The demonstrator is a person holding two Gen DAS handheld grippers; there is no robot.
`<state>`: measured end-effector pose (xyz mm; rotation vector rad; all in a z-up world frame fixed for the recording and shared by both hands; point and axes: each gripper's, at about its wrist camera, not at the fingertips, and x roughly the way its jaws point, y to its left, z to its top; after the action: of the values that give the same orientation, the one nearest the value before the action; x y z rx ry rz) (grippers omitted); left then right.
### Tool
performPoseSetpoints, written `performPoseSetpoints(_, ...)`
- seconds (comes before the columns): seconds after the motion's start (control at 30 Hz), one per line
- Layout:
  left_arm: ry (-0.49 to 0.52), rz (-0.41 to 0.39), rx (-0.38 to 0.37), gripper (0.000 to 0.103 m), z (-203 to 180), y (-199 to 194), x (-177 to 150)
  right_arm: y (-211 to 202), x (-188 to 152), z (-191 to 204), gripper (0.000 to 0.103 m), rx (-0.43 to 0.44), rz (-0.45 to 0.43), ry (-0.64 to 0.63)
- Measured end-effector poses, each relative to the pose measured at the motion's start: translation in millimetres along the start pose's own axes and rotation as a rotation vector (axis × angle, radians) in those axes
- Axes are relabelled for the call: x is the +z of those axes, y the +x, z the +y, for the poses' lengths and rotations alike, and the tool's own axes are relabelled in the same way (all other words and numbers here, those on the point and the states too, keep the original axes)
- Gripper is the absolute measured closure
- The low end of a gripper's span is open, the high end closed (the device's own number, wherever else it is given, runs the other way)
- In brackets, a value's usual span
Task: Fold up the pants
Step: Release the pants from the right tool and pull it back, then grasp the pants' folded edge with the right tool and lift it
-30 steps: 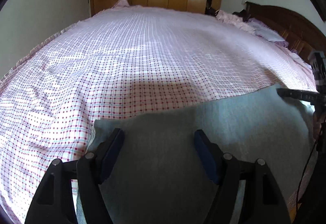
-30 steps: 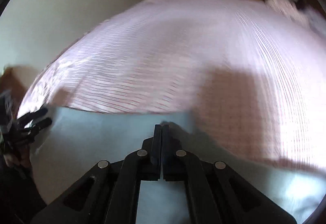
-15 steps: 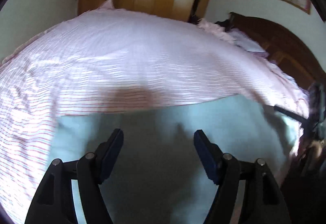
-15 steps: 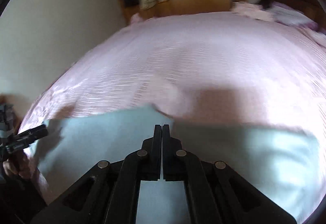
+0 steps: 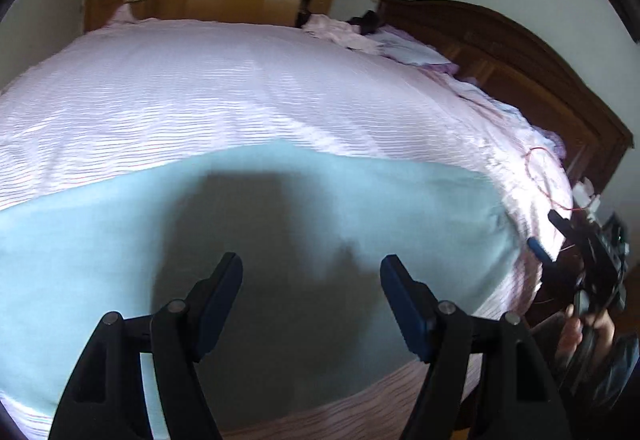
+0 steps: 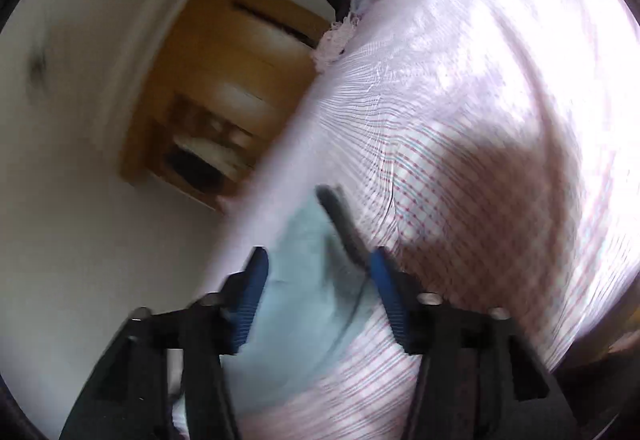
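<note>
— Where are the pants from your left camera?

— The pale blue-grey soft fabric pants (image 5: 280, 224) lie flat across the lower half of the frame on the pink checked bedsheet (image 5: 240, 88). My left gripper (image 5: 311, 272) hangs above them, jaws wide apart, gripping nothing.

— And the right?

— My right gripper (image 6: 318, 268) is rolled sideways, jaws opening; the pants' fabric (image 6: 304, 280) shows between them at bottom centre, unpinched.
</note>
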<state>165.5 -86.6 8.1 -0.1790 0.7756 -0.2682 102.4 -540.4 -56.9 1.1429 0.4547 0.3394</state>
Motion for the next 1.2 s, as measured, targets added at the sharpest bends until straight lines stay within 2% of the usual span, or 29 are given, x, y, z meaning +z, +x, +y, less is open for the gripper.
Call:
performPoseSetpoints(0.07, -0.025, 0.012, -0.051, 0.028, -18, 10, 3, -3, 2, -11, 0.048, 0.053, 0.000, 0.078)
performPoseSetpoints(0.13, -0.030, 0.011, -0.069, 0.028, -32, 15, 5, 4, 3, -9, 0.048, 0.078, 0.028, 0.078)
performPoseSetpoints(0.23, -0.001, 0.023, -0.080, 0.028, -54, 18, 4, 22, -1, -1, 0.047, 0.030, 0.073, 0.027)
performPoseSetpoints(0.37, 0.033, 0.025, -0.073, 0.028, -65, 16, -2, 40, 7, -18, 0.047, -0.030, 0.061, 0.117)
performPoseSetpoints(0.47, 0.022, 0.022, -0.075, 0.028, -63, 11, -9, 45, 11, -23, 0.047, -0.059, 0.057, 0.115)
performPoseSetpoints(0.53, 0.000, 0.024, -0.081, 0.028, -58, 10, -12, 50, 7, -21, 0.047, -0.040, 0.069, 0.088)
performPoseSetpoints(0.67, -0.051, 0.039, -0.086, 0.028, -44, 7, -16, 66, -6, -21, 0.047, 0.029, 0.089, 0.132)
performPoseSetpoints(0.83, -0.096, 0.063, -0.090, 0.028, -28, 4, -16, 77, -15, -13, 0.047, 0.041, 0.121, 0.078)
performPoseSetpoints(0.93, -0.124, 0.060, -0.124, 0.028, -25, -1, -14, 90, -6, -12, 0.047, 0.062, 0.097, 0.088)
performPoseSetpoints(1.03, -0.112, 0.043, -0.128, 0.028, -24, -8, -12, 98, 6, -14, 0.047, 0.096, 0.050, 0.111)
performPoseSetpoints(1.2, -0.090, 0.049, -0.136, 0.028, -23, -11, -12, 91, 0, -18, 0.050, 0.098, 0.050, 0.108)
